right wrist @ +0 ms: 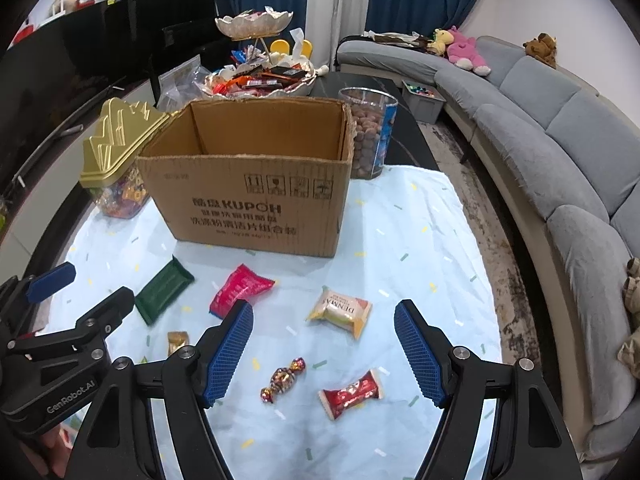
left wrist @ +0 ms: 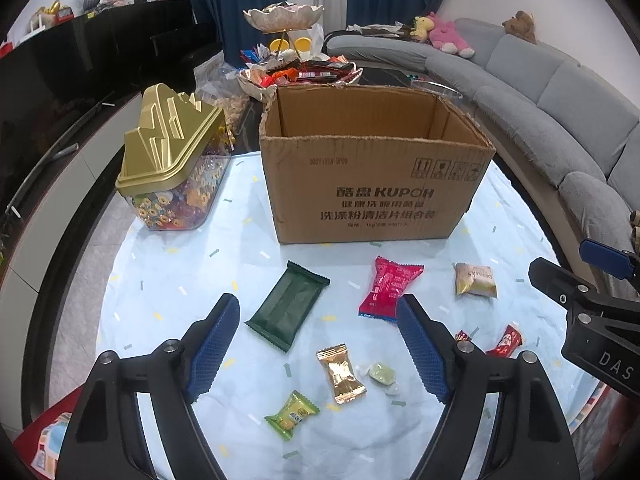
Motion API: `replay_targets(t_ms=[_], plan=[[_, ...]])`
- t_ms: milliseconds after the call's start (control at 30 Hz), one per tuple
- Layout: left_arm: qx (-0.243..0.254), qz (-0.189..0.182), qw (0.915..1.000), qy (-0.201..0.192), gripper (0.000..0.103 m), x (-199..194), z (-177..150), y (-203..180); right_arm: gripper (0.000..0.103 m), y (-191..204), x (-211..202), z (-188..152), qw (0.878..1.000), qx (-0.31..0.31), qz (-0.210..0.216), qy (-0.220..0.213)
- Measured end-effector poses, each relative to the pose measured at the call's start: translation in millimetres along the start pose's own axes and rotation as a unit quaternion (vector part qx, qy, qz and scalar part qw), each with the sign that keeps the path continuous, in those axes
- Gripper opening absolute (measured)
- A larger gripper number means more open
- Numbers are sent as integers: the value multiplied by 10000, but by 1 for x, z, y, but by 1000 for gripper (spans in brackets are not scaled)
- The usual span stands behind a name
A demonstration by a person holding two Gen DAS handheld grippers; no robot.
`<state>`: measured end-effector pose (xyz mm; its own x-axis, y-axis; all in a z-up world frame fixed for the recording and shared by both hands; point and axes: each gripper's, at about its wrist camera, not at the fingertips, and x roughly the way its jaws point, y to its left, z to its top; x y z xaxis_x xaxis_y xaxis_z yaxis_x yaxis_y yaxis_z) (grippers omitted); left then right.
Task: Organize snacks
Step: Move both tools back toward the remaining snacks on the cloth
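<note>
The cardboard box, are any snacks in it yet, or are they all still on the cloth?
Done: nothing visible; what shows of the cardboard box inside is bare. In hand: nothing; the left tongs and right tongs hang open above the cloth. Left: everything, including the green packet, red packet, gold candy, red-and-white candy and twisted-wrapper sweet.

Each camera rides on a handheld gripper, looking steeply down along its fingers at the pale tablecloth [left wrist: 160, 280] from close above. Both views share the open cardboard box [left wrist: 372, 196] and scattered snacks, the left camera standing further left.
</note>
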<state>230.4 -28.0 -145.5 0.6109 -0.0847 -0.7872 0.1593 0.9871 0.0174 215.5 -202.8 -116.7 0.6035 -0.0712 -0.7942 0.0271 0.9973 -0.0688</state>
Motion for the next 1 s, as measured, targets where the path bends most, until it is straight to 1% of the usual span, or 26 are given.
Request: replay_targets(t_ms=[300,433,633,733,800,867,1000], plan=[[-43,-25,10000,68,81,14,-17,0,74,7,12,-18,9999,-91,26,115],[-97,5,10000,10,81,16,-24,1,74,9,18,-26,9998,-92,75,174],[-85,-50,9999,137,81,27,-32,-2,74,13,24,-35,9997,-114,108,204],[-57,-36,9998,170,79,32,-36,-3,74,14,29,-38,9996,-114,118,241],[-39,29,9998,169,76,35,-38,-5,74,14,31,-41,9995,-116,118,264],[-18,95,9999,138,75,38,-41,-5,74,13,34,-44,9995,-105,124,285],[-28,90,9999,127,75,43,-45,-5,74,14,42,-50,9993,-113,138,335]])
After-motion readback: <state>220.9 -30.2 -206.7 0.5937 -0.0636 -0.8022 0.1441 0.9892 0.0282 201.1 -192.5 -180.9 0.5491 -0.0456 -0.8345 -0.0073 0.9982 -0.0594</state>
